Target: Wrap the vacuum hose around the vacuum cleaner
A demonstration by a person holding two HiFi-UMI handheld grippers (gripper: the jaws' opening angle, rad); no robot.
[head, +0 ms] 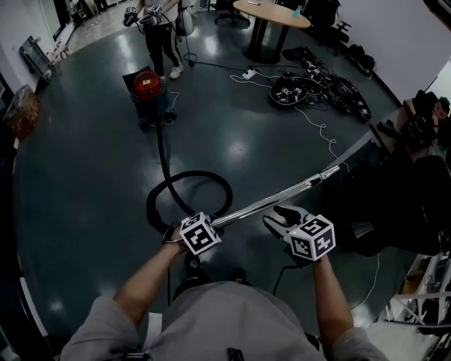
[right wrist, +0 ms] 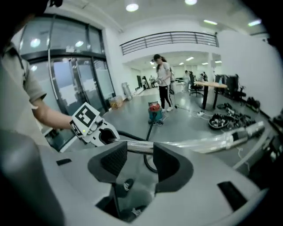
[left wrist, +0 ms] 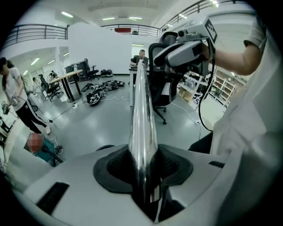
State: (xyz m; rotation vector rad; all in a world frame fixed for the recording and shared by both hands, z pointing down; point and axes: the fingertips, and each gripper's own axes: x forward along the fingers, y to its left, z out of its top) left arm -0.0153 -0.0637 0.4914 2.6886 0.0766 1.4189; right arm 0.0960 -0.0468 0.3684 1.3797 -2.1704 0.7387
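Note:
The red and blue vacuum cleaner (head: 148,88) (right wrist: 154,112) stands far ahead on the dark floor. Its black hose (head: 163,151) runs toward me and curls into a loop (head: 189,199) at my feet. The chrome wand (head: 282,197) (left wrist: 142,110) (right wrist: 199,143) slants up to the right. My left gripper (head: 210,227) (left wrist: 143,163) is shut on the wand's near end, the tube pinched between its pads. My right gripper (head: 276,218) (right wrist: 140,159) hovers just below the wand's middle, open and holding nothing; the tube crosses beyond its fingertips.
A person (head: 161,28) (right wrist: 163,81) stands just behind the vacuum cleaner. A round table (head: 271,14) is at the back. Cables and a pile of gear (head: 317,88) lie on the floor at the right. Dark chairs and shelving (head: 416,204) crowd the right side.

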